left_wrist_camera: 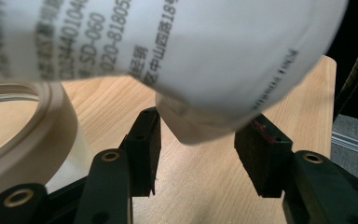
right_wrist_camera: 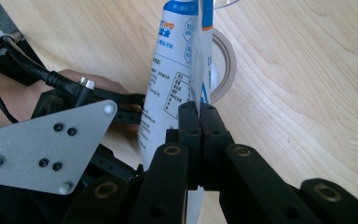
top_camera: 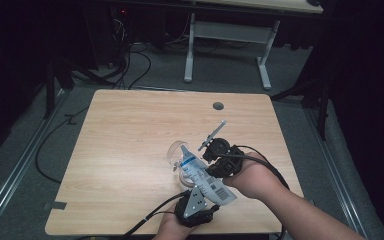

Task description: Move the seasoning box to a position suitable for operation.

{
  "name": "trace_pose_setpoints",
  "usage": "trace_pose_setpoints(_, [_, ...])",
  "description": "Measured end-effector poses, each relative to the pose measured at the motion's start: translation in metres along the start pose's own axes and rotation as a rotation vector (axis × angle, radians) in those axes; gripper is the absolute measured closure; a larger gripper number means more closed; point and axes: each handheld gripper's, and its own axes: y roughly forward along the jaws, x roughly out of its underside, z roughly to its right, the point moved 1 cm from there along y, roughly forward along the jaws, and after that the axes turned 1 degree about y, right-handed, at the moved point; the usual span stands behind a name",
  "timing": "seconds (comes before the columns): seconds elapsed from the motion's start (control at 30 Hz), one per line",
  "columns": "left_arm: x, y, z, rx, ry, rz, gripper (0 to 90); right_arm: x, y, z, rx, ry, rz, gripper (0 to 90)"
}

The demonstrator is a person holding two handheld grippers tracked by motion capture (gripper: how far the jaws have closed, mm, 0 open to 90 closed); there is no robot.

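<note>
A white tube with blue print (top_camera: 200,172) hangs slanted above the table's near middle. My right gripper (top_camera: 214,169) comes in from the right and is shut on it; in the right gripper view the jaws (right_wrist_camera: 199,112) pinch a thin flattened part of the tube (right_wrist_camera: 168,79). My left gripper (top_camera: 196,202) sits just below at the front edge, under its grey plate. In the left gripper view its jaws (left_wrist_camera: 196,135) stand open on both sides of the tube's white cap end (left_wrist_camera: 191,123), the left pad (left_wrist_camera: 144,140) close against it and the right pad (left_wrist_camera: 261,154) a little apart from it.
A beige tape roll (left_wrist_camera: 51,121) lies flat on the wooden table (top_camera: 130,130) under the tube, also seen as the tape roll (right_wrist_camera: 226,60). A clear round container (top_camera: 176,150) lies just beyond it. A cable hole (top_camera: 218,106) is at the far side.
</note>
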Motion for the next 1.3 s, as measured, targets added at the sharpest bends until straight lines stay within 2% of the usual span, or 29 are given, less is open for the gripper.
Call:
trace_pose_setpoints(0.2, [0.002,-0.003,0.000,0.002,0.005,-0.013,50.1,-0.001,-0.003,0.002,0.001,-0.002,0.007,89.8])
trace_pose_setpoints(0.57, [0.013,-0.016,-0.008,-0.010,-0.007,-0.032,50.4,-0.001,-0.004,0.003,-0.004,-0.013,0.014,89.8])
trace_pose_setpoints(0.87, [0.018,-0.030,-0.016,-0.025,-0.014,-0.017,50.6,0.000,-0.005,0.004,0.008,-0.006,0.015,89.8])
trace_pose_setpoints(1.0, [0.020,-0.048,-0.025,-0.045,-0.028,0.002,50.7,0.003,-0.007,0.004,0.005,-0.006,0.019,89.8])
trace_pose_setpoints(1.13, [0.023,-0.063,-0.036,-0.082,-0.031,0.008,50.8,0.005,-0.007,0.007,0.008,-0.003,0.019,89.8])
trace_pose_setpoints(1.2, [0.024,-0.066,-0.039,-0.090,-0.039,0.015,50.9,0.006,-0.007,0.007,0.010,0.001,0.020,89.9])
trace_pose_setpoints(1.3, [0.027,-0.079,-0.054,-0.133,-0.046,0.023,50.9,0.009,-0.008,0.009,0.020,0.009,0.021,89.8])
